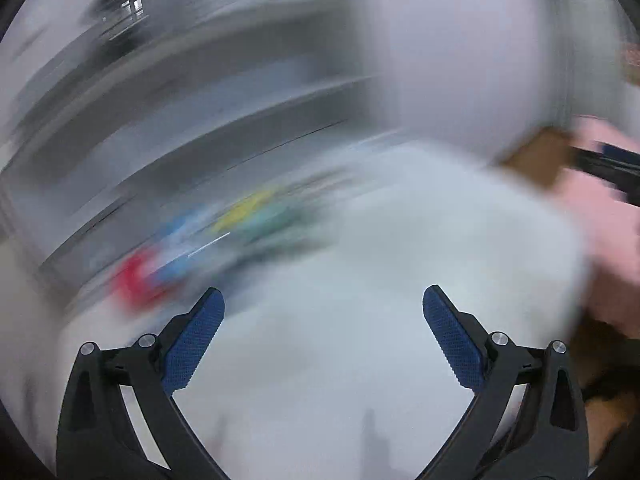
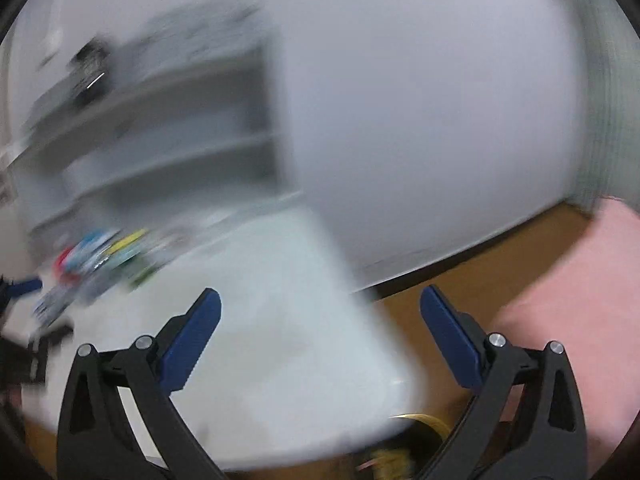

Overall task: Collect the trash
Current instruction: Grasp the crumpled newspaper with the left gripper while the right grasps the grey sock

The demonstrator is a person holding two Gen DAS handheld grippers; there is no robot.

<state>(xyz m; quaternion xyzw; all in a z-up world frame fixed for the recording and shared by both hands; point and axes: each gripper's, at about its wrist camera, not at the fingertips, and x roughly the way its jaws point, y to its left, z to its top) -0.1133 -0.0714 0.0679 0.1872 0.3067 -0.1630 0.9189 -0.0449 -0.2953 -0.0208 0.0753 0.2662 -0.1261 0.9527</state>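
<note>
Blur smeared the white table (image 2: 280, 320) and the colourful trash pile (image 2: 104, 256) at its far left edge, while the left gripper (image 1: 323, 300) and right gripper (image 2: 320, 300) gaped empty, so a hasty reach might have scattered wrappers.

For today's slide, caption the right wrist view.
Open right gripper above a white table, blurred colourful litter at far left.

Blurred colourful trash (image 2: 100, 256) lies clustered on the white table (image 2: 280, 320); apparently wrappers.
</note>
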